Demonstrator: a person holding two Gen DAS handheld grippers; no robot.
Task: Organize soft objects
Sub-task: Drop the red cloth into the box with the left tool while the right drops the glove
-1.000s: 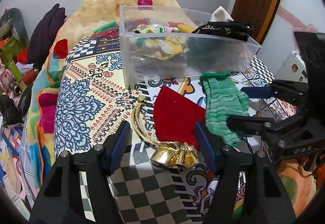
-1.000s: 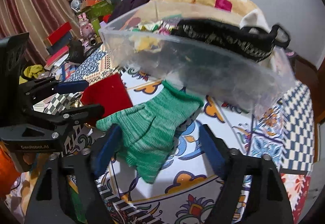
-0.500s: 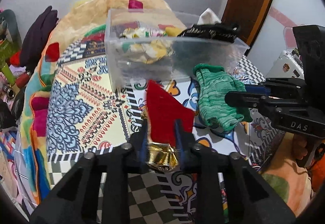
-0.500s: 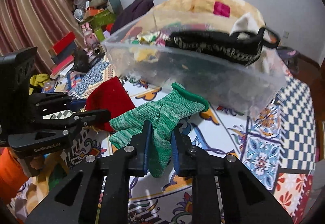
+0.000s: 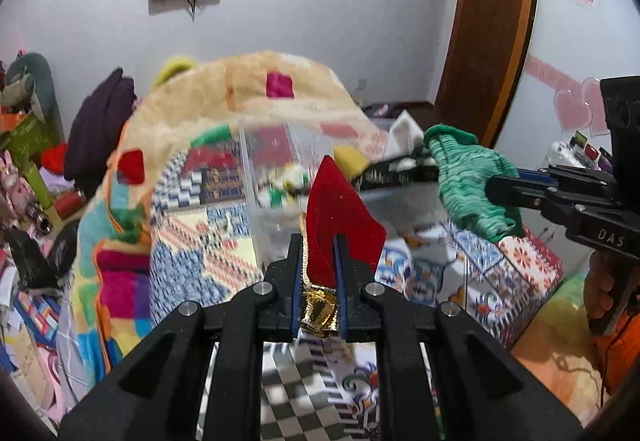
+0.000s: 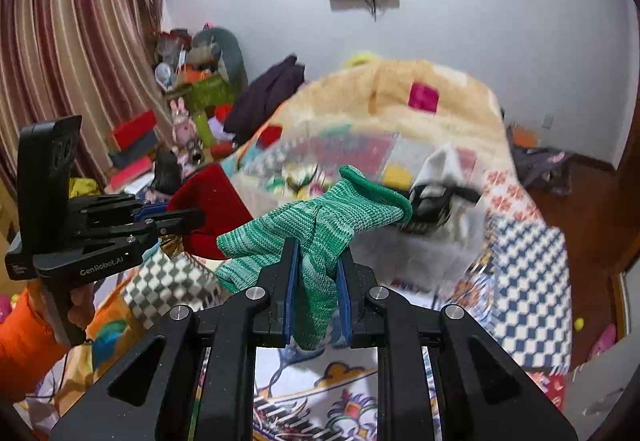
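My left gripper [image 5: 318,241] is shut on a red pouch with a gold top [image 5: 340,225] and holds it up above the patterned bed cover. It shows at the left of the right wrist view [image 6: 208,209]. My right gripper [image 6: 316,261] is shut on a green knit glove [image 6: 320,221] and holds it in the air; the glove also shows in the left wrist view [image 5: 468,185]. A clear plastic bin [image 5: 272,209] with several soft things inside stands on the bed beyond both grippers, blurred.
A patterned bed cover [image 5: 192,253] lies under the bin, with a folded fleece blanket [image 5: 248,89] behind. Clutter and toys [image 6: 192,109] stand at the left by the striped curtain [image 6: 72,81]. A wooden door [image 5: 488,21] is at the right.
Both grippers closed on their objects and lifted them off the bed: the left with the red pouch, the right with the green glove, both toward the bin.
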